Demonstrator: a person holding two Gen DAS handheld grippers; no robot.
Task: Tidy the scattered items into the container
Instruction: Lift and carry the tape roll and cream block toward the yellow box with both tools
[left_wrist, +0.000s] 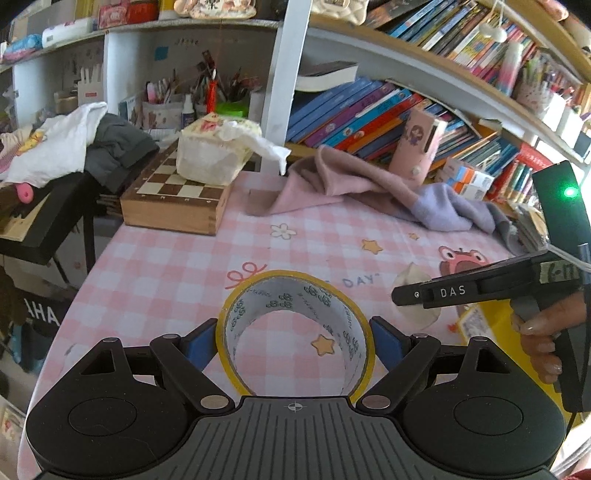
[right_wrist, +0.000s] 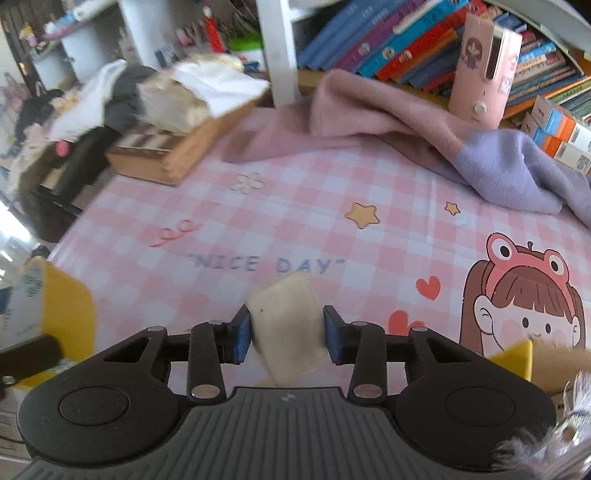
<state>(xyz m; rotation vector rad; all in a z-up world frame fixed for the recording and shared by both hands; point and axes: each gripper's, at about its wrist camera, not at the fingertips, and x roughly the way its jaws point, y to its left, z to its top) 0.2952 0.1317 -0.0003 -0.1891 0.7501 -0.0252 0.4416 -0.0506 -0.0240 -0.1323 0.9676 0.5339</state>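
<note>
At the bottom of the left view, my left gripper (left_wrist: 293, 341) clamps a tape roll (left_wrist: 295, 332) across its width, blue pads pressed on both outer sides. The roll is a yellow ring with a white inner liner printed with small marks, held on edge so I look through its hole at the cloth.

At the bottom of the right view, my right gripper (right_wrist: 286, 328) has its blue pads against both sides of a cream eraser (right_wrist: 286, 328). It is a worn, rounded-off block, smudged grey near its lower end.

A yellow container (right_wrist: 515, 360) shows only as a corner at the lower right of the right view, near my right tool. I judge both pieces should be carried there, kept squeezed evenly until over the opening, then released low so the roll cannot wheel away.

Beyond, a pink checked tablecloth (right_wrist: 295, 206) fills the middle. Further up lie a pink and lilac cloth (right_wrist: 406, 125) and a wooden chessboard (left_wrist: 173, 199). Bookshelves cross the top.
</note>
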